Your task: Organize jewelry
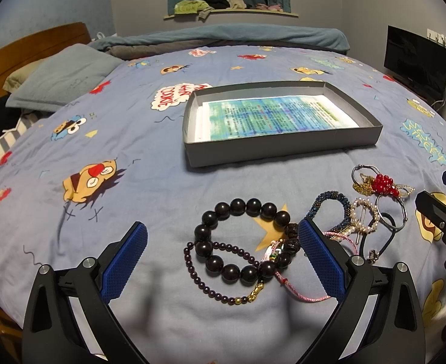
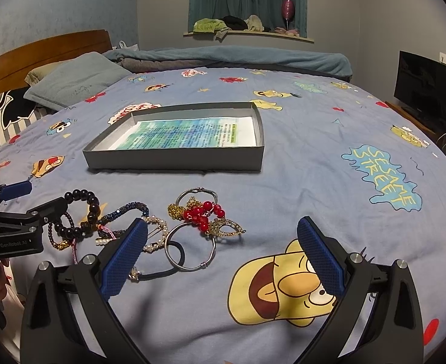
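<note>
Your left claw (image 1: 223, 257) hovers low over the bed (image 1: 132, 182), fingers spread wide around the dark bead bracelet (image 1: 244, 239). Your right claw (image 2: 223, 257) hangs open beside the jewelry pile (image 2: 198, 215). Farther toward the bed's middle sits the grey box (image 2: 174, 159).

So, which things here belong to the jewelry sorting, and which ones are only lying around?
For the job: dark bead bracelet, red bead piece, metal bangle, pearl clip, grey box.

Just lying about: pillow, clothes, screen.
</note>
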Demonstrator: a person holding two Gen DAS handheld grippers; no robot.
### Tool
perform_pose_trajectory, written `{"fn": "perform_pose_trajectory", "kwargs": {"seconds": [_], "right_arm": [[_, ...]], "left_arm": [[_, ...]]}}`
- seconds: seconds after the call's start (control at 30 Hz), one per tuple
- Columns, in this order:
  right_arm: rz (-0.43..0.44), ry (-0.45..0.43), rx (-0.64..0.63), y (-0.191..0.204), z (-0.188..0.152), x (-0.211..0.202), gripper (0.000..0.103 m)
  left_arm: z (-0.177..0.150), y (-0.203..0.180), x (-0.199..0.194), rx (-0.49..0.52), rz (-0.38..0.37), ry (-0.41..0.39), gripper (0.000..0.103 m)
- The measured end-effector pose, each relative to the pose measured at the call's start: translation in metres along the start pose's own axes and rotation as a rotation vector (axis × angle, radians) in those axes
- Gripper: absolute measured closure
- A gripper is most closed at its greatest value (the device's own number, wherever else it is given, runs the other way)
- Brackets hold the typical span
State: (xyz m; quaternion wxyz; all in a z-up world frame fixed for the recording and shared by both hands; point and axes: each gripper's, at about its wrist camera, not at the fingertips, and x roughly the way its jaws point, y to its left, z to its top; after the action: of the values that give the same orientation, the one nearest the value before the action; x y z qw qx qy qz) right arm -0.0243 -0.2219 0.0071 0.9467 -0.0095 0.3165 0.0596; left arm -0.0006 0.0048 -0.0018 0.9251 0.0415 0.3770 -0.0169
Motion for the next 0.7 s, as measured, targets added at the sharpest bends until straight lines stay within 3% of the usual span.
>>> {"fn": "perform_pose_trajectory", "kwargs": {"seconds": [0.7], "right_arm": [[0.004,0.002,-0.002,0.0002,-0.0003,0.0002,0.005]], "left_arm": [[-0.0002,0.0007,0.0015,-0.004,-0.004,0.005,0.004]]}}
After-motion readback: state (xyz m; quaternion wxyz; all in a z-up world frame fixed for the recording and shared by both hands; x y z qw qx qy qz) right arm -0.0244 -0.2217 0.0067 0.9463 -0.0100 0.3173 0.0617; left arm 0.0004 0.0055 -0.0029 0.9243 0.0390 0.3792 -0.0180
